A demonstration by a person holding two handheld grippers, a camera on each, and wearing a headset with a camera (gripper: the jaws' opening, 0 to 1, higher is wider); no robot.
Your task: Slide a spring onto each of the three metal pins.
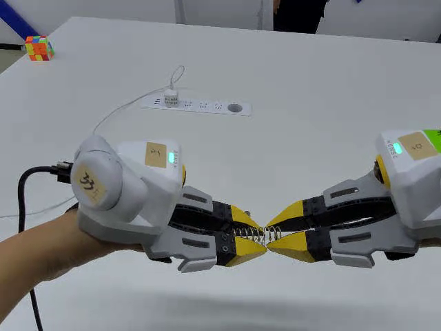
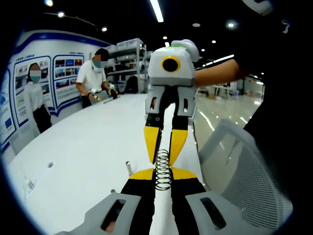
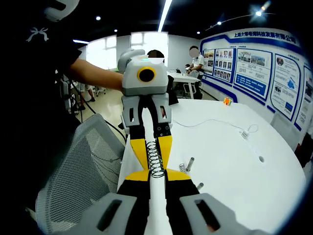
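Left gripper (image 1: 255, 238) sits at the lower left of the head view, held level above the white table (image 1: 310, 103). The hand (image 1: 65, 241) cups it from beneath and the forearm enters from the bottom-left corner. A black cable (image 1: 24, 200) leaves its rear. The right gripper (image 1: 270, 238) comes in from the right edge, also level. The two point straight at each other, tips nearly touching.

The spring (image 1: 255, 233) lies horizontally between them, off the table. Left jaws are drawn in on one end of it, and the right jaws appear pinched on the other. In the left gripper view, the spring (image 2: 162, 170) runs from the near yellow tips to the facing gripper's tips.

In the right gripper view, metal pins (image 3: 190, 164) stand on the table just right of the jaws. A power strip (image 1: 200, 105) and a coloured cube (image 1: 39, 47) lie well beyond.
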